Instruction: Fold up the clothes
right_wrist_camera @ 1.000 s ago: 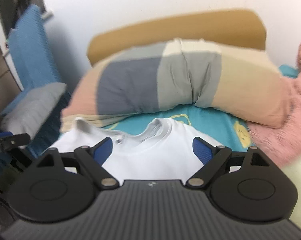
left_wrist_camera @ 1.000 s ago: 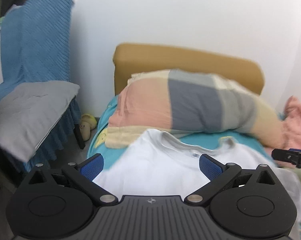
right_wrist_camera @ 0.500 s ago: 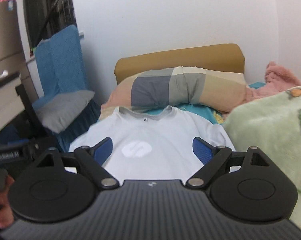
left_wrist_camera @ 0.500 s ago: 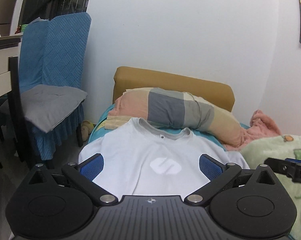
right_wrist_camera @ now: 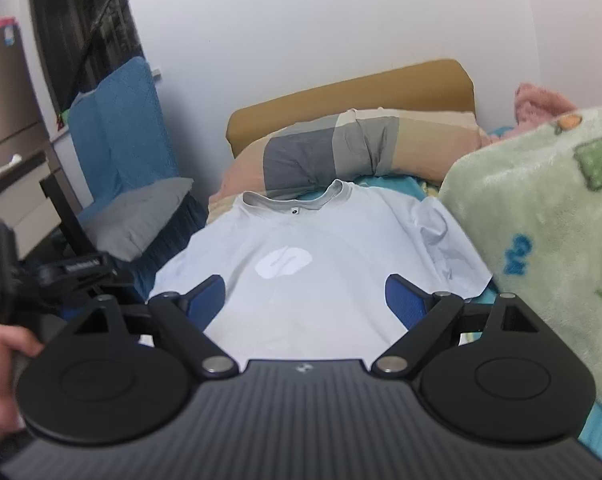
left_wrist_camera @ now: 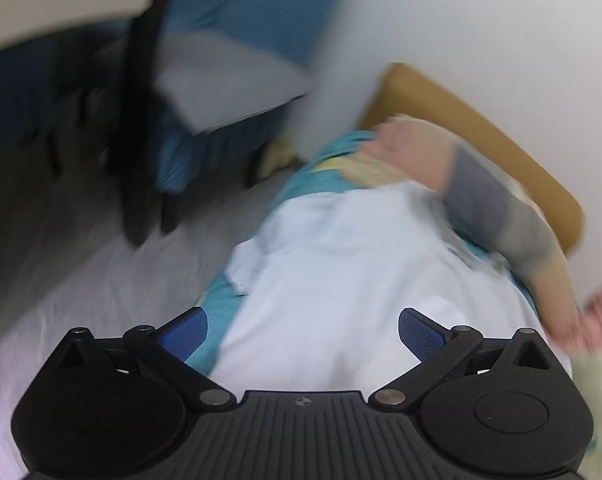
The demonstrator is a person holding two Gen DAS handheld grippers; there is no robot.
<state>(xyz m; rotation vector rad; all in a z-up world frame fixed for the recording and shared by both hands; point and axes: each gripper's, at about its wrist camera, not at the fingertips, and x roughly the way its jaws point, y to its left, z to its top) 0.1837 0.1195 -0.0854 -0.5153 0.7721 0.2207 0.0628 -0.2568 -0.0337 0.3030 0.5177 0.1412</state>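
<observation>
The left wrist view is smeared with motion blur, so the chair and pillow lack detail. The right gripper's body hides the t-shirt hem

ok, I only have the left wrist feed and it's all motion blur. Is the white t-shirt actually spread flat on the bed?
Observer: Yes. In the right wrist view the white t-shirt lies face up, collar toward the striped pillow.
Operator: Any print on it? Can't see one.
Observer: A white oval logo sits on the chest.
Operator: What's on the far side of the shirt?
Observer: A green fleece blanket lies along the shirt's sleeve edge there.
Operator: Right claw holding anything?
Observer: No, the right claw is open above the shirt's lower half.
</observation>
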